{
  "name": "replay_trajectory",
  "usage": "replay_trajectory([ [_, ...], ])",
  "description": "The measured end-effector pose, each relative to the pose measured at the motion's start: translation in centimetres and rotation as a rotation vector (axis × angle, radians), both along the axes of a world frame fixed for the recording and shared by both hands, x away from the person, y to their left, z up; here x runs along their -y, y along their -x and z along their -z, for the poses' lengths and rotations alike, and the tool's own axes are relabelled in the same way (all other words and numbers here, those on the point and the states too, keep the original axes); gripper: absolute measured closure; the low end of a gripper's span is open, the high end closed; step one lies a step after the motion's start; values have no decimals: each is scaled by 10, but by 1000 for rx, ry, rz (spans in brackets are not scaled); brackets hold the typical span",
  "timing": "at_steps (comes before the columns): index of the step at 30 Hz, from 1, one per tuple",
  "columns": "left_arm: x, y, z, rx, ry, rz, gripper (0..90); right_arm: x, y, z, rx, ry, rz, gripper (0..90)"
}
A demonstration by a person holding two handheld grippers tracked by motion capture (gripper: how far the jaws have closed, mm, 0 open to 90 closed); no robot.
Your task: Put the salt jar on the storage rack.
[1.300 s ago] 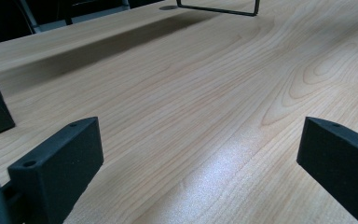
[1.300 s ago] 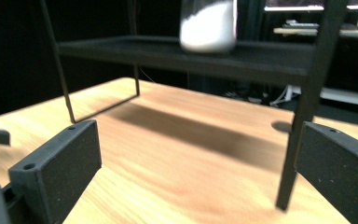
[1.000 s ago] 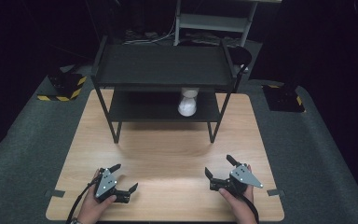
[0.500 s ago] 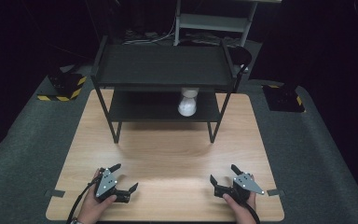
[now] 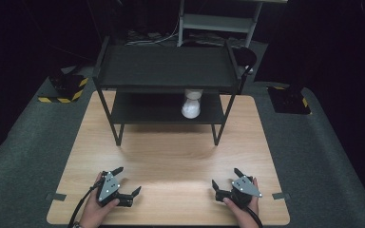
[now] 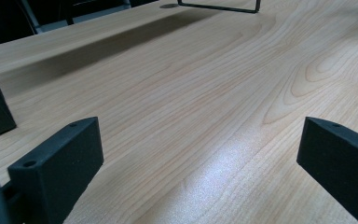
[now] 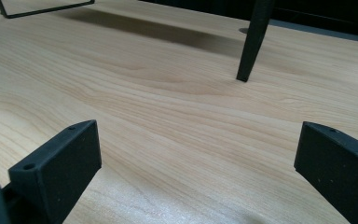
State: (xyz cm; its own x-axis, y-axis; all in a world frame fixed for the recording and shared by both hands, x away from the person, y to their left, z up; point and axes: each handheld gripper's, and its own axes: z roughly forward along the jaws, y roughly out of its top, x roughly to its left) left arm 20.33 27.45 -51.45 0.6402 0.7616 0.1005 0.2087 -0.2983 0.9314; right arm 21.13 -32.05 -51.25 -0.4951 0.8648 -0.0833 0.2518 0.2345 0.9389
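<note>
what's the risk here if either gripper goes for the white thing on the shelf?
1. The white object sits on the lower shelf under the top shelf; a gripper reaching in may hit the frame.
2. It looks narrow-topped and may tip.
3. Left gripper and right gripper start far back, both open.

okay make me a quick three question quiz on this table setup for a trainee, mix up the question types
1. True or false: both grippers, left and right, have their jaws open.
2. Where does the white object sit? A) top shelf B) lower shelf C) bare table
3. Fill in: each gripper is held low over the ___ edge of the table.

Key: 1 true. 2 B, on the lower shelf of the black rack. 3 near.
</note>
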Motion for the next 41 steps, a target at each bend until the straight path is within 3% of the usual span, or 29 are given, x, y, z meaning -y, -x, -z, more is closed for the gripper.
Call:
replay_trajectory([
  [9,0,0,0,7,-9,11,5,4,-3,1,-2,-15,-16,7],
  [25,0,3,1,16,-12,9,5,3,-5,0,-21,-38,3,7],
  [35,0,0,0,6,-10,10,5,4,-1,2,-4,-36,7,7],
  [39,0,-1,0,6,-8,12,5,4,0,3,3,-52,22,7],
  [41,0,0,0,8,-11,12,5,4,1,3,2,-85,44,7],
])
